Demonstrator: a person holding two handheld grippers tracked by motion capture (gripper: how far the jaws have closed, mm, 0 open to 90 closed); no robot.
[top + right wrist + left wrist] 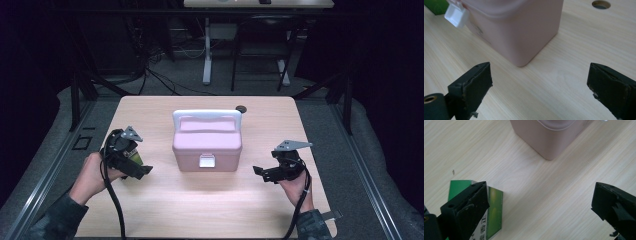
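A pink lidded box (207,145) with a white handle (206,115) and a white front latch (206,161) stands in the middle of the wooden table (210,205). My left gripper (141,170) is open to the left of it, above a small green carton (134,157). In the left gripper view the green carton (494,212) lies flat, partly hidden behind the left jaw, and the left gripper (541,197) has bare wood in its gap. My right gripper (260,172) is open to the right of the pink box (519,30), jaws wide apart with nothing between them (540,75).
A round cable hole (241,108) sits in the table behind the box. Black frame rails run along both table sides. A desk's legs and cables stand on the floor beyond the far edge. The latch (455,16) hangs on the box front.
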